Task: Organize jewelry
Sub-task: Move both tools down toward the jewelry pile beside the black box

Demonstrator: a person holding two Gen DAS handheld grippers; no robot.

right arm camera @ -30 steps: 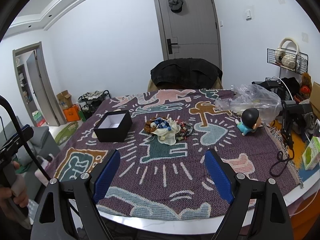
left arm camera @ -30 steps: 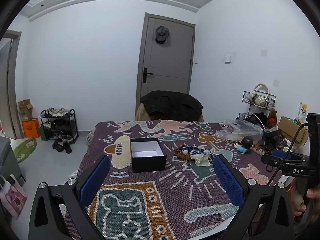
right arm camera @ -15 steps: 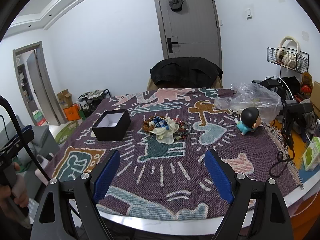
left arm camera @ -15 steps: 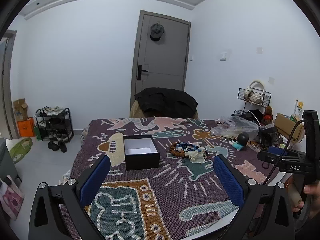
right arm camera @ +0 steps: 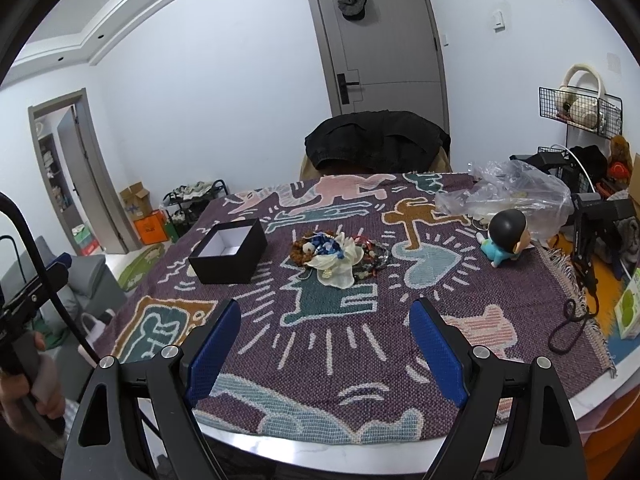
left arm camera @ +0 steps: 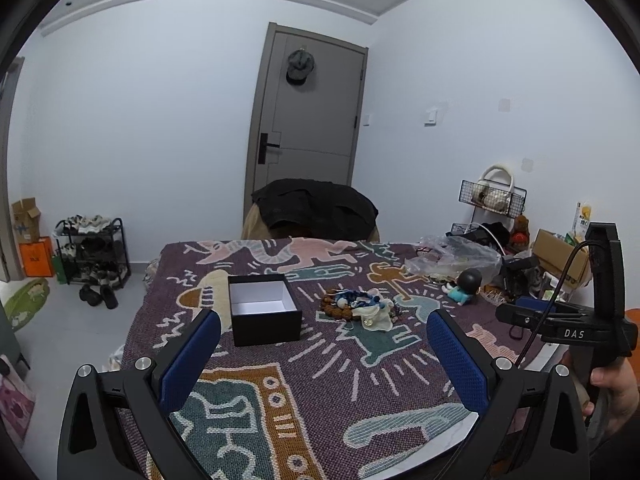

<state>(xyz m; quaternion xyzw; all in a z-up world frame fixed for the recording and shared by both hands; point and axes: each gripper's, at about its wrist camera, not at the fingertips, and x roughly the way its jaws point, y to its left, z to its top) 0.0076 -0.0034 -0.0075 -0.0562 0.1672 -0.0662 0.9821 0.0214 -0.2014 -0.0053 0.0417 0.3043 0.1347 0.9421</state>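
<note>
A pile of jewelry point(left arm camera: 357, 307) with brown beads, blue pieces and a cream cloth lies mid-table on the patterned cloth; it also shows in the right wrist view point(right arm camera: 338, 255). An open black box point(left arm camera: 262, 308) with a white inside stands to its left, also seen in the right wrist view point(right arm camera: 230, 255). My left gripper point(left arm camera: 320, 344) is open and empty, held above the near table edge. My right gripper point(right arm camera: 325, 340) is open and empty, well short of the pile.
A small doll point(right arm camera: 505, 236) and a clear plastic bag point(right arm camera: 508, 194) sit at the table's right. A chair with a black jacket point(right arm camera: 376, 140) stands behind the table. Black cable point(right arm camera: 572, 320) lies at the right edge. A shoe rack point(left arm camera: 92, 252) stands on the floor at left.
The left gripper has drawn back and risen a little, so the box and pile look smaller and farther. The right gripper has barely moved. Both stay open.
</note>
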